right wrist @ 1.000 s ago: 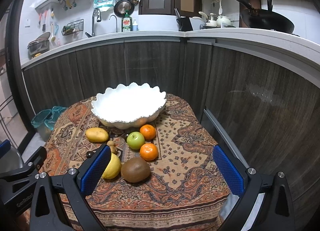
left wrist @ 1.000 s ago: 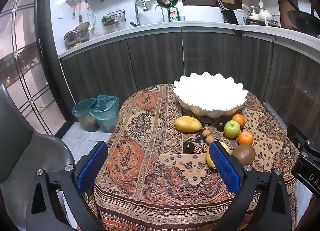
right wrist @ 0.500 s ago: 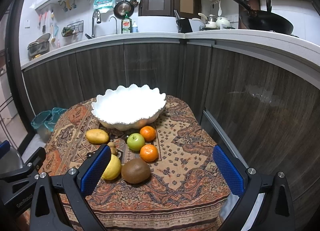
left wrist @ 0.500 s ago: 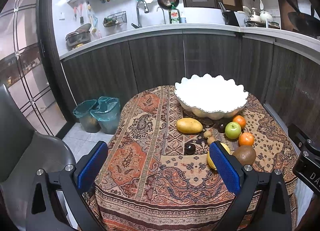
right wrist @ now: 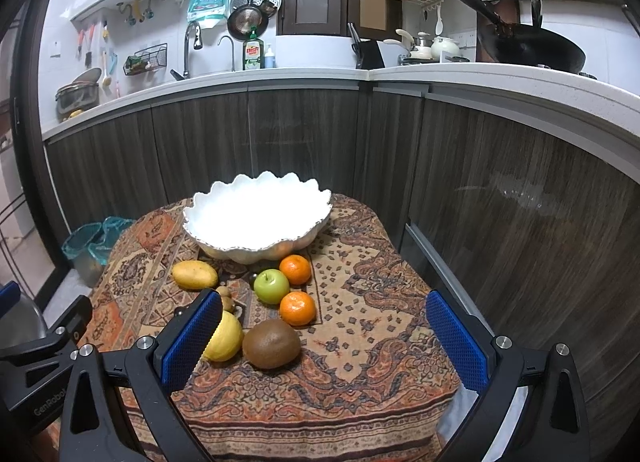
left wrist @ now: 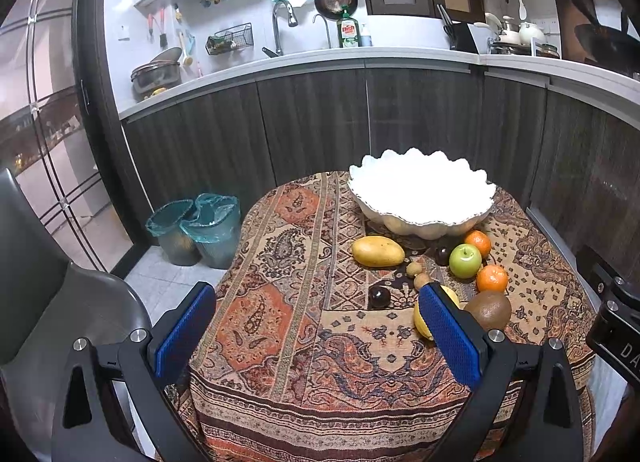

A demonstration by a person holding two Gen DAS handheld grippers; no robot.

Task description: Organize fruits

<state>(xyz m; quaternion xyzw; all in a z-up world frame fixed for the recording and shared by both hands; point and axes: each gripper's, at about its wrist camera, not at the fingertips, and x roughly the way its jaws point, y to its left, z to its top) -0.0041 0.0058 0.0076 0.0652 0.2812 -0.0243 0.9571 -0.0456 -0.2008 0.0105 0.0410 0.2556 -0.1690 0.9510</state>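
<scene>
Nothing is sorted yet: the scalloped white ceramic bowl (right wrist: pixel 256 217) at frame centre looks empty, fruit lies below it, and the left gripper (left wrist: pixel 316 332) and right gripper (right wrist: pixel 324 336) gape empty.

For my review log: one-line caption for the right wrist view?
Open right tool above kiwi, lemon, oranges; white bowl behind.
</scene>
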